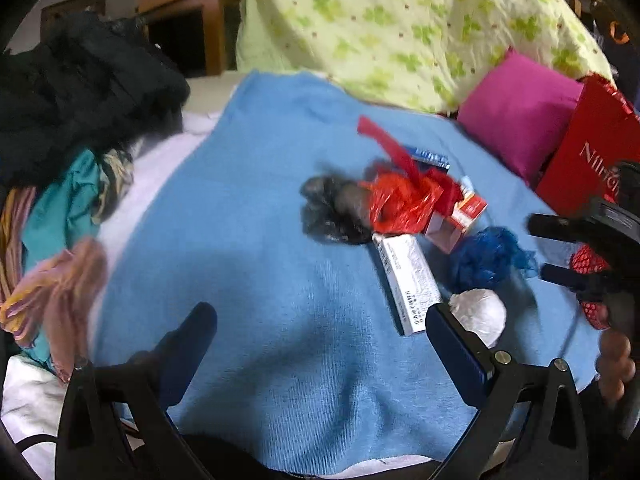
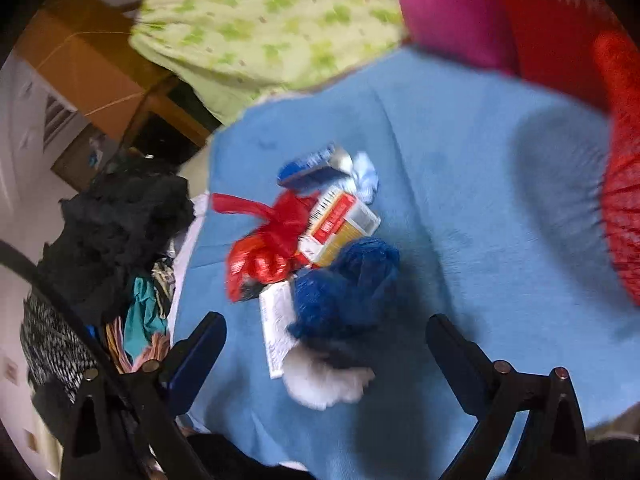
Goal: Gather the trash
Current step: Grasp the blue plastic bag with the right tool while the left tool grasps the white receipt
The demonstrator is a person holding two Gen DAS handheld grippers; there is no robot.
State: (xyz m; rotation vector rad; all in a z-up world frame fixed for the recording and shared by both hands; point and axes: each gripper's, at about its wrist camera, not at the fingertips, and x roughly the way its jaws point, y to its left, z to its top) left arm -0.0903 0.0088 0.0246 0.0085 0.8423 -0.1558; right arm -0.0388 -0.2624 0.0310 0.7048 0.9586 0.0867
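A blue blanket (image 1: 248, 208) covers what looks like a bed and carries the trash in one loose heap near its middle, likely gathered there for easy picking; a green-patterned quilt (image 1: 400, 24) and a pink cushion (image 1: 516, 120) lie behind it, and a pile of clothes (image 1: 68, 128) crowds one edge. In the heap sit a red plastic bag (image 1: 400, 200), a dark crumpled bag (image 1: 332, 212), a blue crumpled bag (image 2: 344, 292), a white carton (image 1: 408, 280), a red-and-white box (image 2: 340, 224) and a white paper wad (image 2: 324, 380). The left tongs (image 1: 320, 336) stand wide open and empty beside the wad; the right tongs (image 2: 326, 340) gape around wad and blue bag, pads apart from both. Only the left view shows the red gift bag (image 1: 580, 164) lettering and the right tool from outside
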